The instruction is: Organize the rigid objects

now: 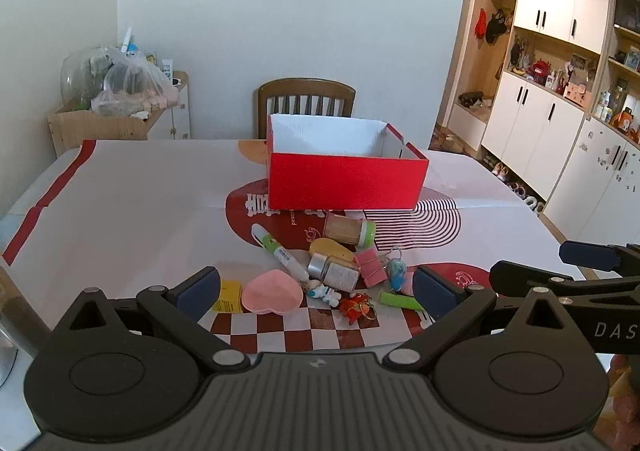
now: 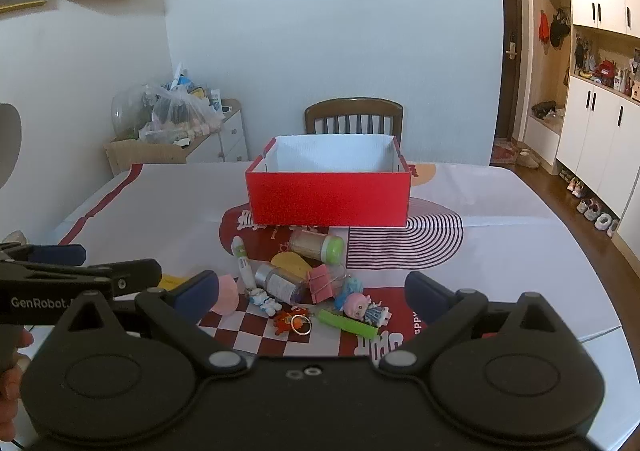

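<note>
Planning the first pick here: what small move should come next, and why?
Probably lower the right hand-held gripper onto the green tube. Both grippers are open and empty, the red box shows nothing inside, and the tube lies nearest, at the pile's near edge.

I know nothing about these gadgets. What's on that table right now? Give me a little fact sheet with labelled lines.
Setting: dining table with a printed red-and-white cover, wooden chair behind it
Container: red box, open top; no contents visible from here
Loose pile, in front of the box: toothpick jar, white marker, silver-capped bottle, pink binder clip, pink heart dish, green tube, small toys
Left gripper: open, holding nothing
Right gripper: open, holding nothing
</note>
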A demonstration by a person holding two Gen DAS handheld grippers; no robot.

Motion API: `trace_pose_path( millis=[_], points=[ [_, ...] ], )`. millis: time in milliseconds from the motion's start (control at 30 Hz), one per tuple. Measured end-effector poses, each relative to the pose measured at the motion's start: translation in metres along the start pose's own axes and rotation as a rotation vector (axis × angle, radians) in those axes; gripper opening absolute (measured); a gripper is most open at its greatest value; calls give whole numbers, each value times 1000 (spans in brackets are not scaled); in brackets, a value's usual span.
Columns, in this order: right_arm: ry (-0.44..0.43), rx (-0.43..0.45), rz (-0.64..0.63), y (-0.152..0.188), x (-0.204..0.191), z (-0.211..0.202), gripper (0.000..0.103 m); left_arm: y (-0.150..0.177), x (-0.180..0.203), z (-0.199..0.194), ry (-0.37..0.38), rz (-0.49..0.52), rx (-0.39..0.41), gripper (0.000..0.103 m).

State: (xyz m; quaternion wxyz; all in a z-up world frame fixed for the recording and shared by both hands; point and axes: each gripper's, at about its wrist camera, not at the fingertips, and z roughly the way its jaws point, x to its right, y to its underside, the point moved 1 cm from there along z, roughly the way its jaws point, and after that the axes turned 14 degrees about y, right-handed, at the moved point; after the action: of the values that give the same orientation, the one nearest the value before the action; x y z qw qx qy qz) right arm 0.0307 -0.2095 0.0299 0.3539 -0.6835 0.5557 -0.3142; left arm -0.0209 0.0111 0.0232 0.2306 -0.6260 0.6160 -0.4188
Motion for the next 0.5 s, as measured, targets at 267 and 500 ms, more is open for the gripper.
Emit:
trace_pose_path(
  millis=[267, 500],
  points=[
    [3, 20, 2, 0, -1, -5, 99, 1, -2, -4, 4, 4, 13, 103],
    [5, 30, 2, -1, -3, -6, 99, 0, -5, -6, 13, 7, 20, 103]
  ],
)
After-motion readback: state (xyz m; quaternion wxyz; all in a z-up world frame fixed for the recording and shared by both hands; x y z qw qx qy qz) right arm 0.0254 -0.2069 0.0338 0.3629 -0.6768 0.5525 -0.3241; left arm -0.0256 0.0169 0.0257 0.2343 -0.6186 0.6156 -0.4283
